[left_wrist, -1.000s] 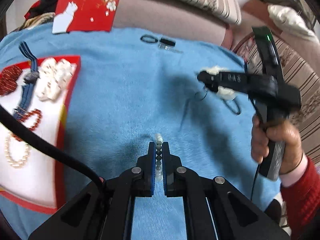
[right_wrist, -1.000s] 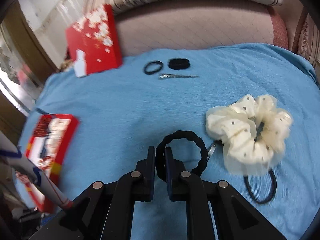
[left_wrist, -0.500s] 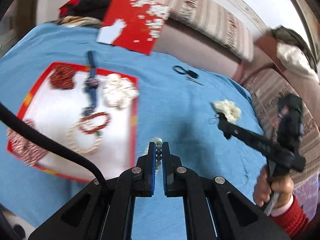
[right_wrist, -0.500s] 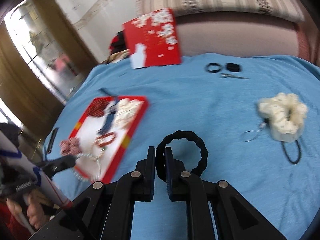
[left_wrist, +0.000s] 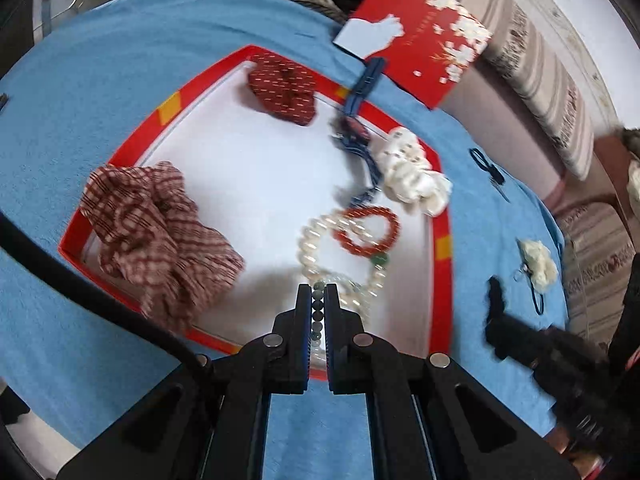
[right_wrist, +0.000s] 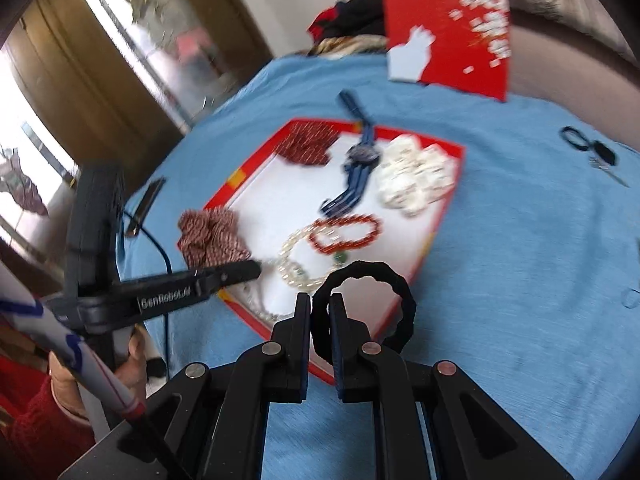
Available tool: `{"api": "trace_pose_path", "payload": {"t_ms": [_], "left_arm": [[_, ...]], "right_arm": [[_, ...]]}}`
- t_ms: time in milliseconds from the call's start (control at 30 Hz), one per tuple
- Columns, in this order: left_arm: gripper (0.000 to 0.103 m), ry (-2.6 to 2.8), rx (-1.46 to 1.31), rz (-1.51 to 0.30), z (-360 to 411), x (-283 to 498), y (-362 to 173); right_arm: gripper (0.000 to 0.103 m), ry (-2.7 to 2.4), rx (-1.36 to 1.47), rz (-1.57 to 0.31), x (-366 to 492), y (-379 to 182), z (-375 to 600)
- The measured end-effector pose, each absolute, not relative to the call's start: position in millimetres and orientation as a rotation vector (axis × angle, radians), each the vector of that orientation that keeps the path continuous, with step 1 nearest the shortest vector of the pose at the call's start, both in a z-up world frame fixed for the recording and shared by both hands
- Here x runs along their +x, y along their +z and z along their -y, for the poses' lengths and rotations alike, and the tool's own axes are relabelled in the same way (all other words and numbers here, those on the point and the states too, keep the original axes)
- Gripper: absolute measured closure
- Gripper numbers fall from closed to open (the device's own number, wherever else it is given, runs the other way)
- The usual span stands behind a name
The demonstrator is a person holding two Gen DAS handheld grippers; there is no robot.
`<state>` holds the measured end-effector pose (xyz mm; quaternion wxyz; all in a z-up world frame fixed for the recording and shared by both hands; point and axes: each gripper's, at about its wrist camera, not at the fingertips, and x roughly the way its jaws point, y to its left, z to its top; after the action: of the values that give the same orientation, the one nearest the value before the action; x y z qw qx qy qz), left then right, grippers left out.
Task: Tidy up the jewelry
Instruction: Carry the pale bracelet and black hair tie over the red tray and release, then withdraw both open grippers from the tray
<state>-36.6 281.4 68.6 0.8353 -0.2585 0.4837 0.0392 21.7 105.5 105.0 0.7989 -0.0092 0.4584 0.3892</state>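
Observation:
My left gripper [left_wrist: 317, 292] is shut on a pale bead bracelet [left_wrist: 317, 316] and holds it over the near edge of the red-rimmed white tray [left_wrist: 442, 248]. The tray holds a pearl bracelet [left_wrist: 308, 240], a red bead bracelet [left_wrist: 390, 224], a blue watch [left_wrist: 356, 136], a white scrunchie [left_wrist: 412, 172], a red scrunchie [left_wrist: 282, 88] and a checked scrunchie [left_wrist: 156, 224]. My right gripper [right_wrist: 319, 300] is shut on a black wavy hair tie [right_wrist: 400, 292], held above the tray's near corner [right_wrist: 400, 304]. The left gripper also shows in the right wrist view [right_wrist: 252, 270].
A red box lid [left_wrist: 424, 36] leans at the back of the blue cloth [left_wrist: 100, 60]. A cream scrunchie [left_wrist: 538, 260], a thin black hair tie [left_wrist: 538, 300] and small black bands [right_wrist: 576, 140] with a hair clip [right_wrist: 612, 174] lie to the right. A cable [right_wrist: 160, 240] runs at the left edge.
Both grippers have swung left from the loose items to the tray, each still holding its item. The left gripper's beads now hang over the tray's near edge.

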Motion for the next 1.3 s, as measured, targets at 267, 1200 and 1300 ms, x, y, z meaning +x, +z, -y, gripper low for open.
{"api": "trace_pose_path", "payload": {"t_ms": [267,1200,1300], "left_arm": [[0.098,0.137,-0.513,-1.026,-290.9,-27.6,62.7],[0.048,0.266,-0.241,-0.887,-159.9,-128.3,148.1],[0.048,0.221,-0.168,-0.886,-130.0,-132.7,153.8]], "right_arm": [[0.093,0.84,-0.087,-1.061,25.3,66.1,-146.8],[0.052,0.519,0.007,-0.905,-60.3,88.0,46.8],[0.052,0.454,0.055,-0.907,-60.6,85.3,76.5]]}}
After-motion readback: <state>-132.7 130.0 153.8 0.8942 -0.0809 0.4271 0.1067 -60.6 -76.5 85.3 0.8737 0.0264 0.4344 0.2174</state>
